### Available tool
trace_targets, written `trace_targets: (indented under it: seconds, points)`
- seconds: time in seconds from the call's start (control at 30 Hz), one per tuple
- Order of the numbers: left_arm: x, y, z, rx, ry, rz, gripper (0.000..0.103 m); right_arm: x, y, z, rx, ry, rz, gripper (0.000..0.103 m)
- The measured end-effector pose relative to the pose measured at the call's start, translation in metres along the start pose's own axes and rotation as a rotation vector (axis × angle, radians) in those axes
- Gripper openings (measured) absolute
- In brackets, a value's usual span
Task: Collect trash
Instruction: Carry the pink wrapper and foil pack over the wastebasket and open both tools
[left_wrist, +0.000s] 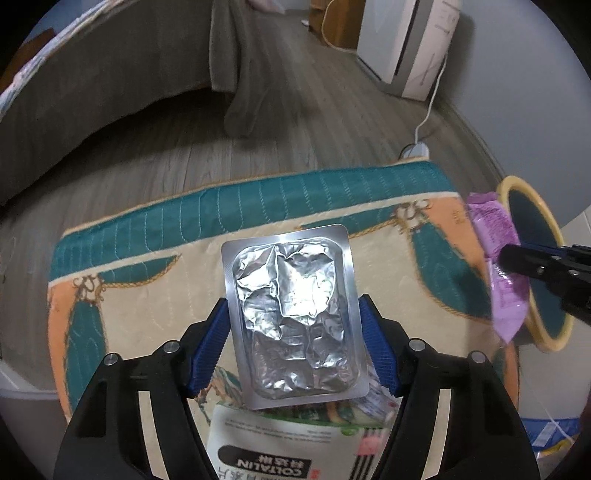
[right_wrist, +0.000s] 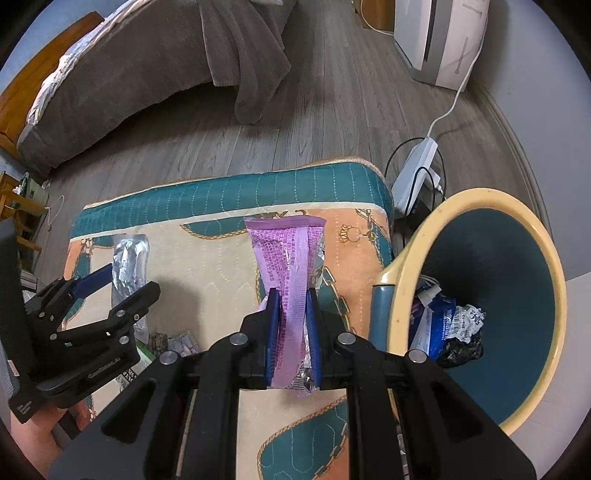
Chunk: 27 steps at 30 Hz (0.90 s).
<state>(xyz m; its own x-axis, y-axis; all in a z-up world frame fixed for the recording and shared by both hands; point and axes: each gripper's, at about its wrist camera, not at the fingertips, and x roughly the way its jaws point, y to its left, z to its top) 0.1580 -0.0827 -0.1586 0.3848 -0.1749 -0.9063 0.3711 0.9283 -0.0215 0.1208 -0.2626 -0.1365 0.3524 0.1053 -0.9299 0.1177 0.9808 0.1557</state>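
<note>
One foil tray (left_wrist: 291, 314), one purple wrapper (right_wrist: 291, 273), two grippers.

A quilted mat (left_wrist: 155, 280) covers the surface; a white packet (left_wrist: 280, 446) and small wrappers (right_wrist: 181, 341) lie on it.

bin (right_wrist: 480, 206) mouth open beside surface (right_wrist: 221, 266) right edge | trash pile (right_wrist: 447, 328) fills bottom | power strip (right_wrist: 413, 166), cables behind | centre of surface bare
</note>
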Motion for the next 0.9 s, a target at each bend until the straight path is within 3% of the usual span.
trace_targets:
  seconds: [0.57, 0.8, 0.9]
  points:
    - [-0.074, -0.078, -0.036, 0.166, -0.115, 0.001, 0.070, -0.070, -0.038, -0.017, 0.071, -0.099, -0.025, 0.014]
    - [-0.083, -0.111, -0.041, 0.170, -0.099, -0.056, 0.070, -0.100, -0.071, -0.020, 0.128, -0.155, -0.007, 0.014]
    - [-0.087, -0.133, -0.038, 0.196, -0.102, -0.075, 0.070, -0.109, -0.089, -0.022, 0.116, -0.176, -0.056, 0.014]
